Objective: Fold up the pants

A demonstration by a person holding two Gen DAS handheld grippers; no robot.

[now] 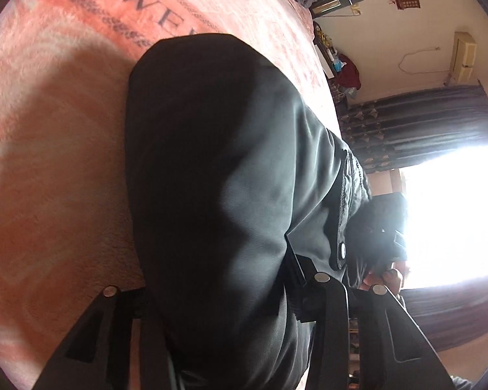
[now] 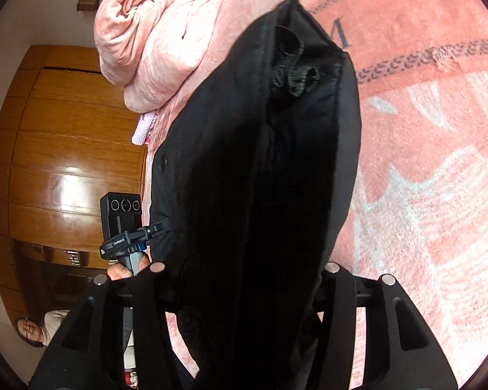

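Black pants (image 1: pixel 218 175), held up over a pink bed blanket (image 1: pixel 48 162).
Smooth woven cloth, stitched pocket and snap button; waistband loop visible inside. Left gripper (image 1: pixel 218 295) and right gripper (image 2: pixel 244 276) each part-closed with cloth bunched between the fingers. Blanket plush, lettered, rope-patterned; crumpled pink quilt (image 2: pixel 153 32) far left.

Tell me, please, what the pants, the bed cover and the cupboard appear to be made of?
Pants: smooth woven cloth, dark, with a slight sheen and soft folds; the fibre cannot be told. Bed cover: plush fleece by its fuzzy pile, pink with a printed pattern. Cupboard: wood or wood veneer, glossy varnish, since grain shows and light reflects off it.
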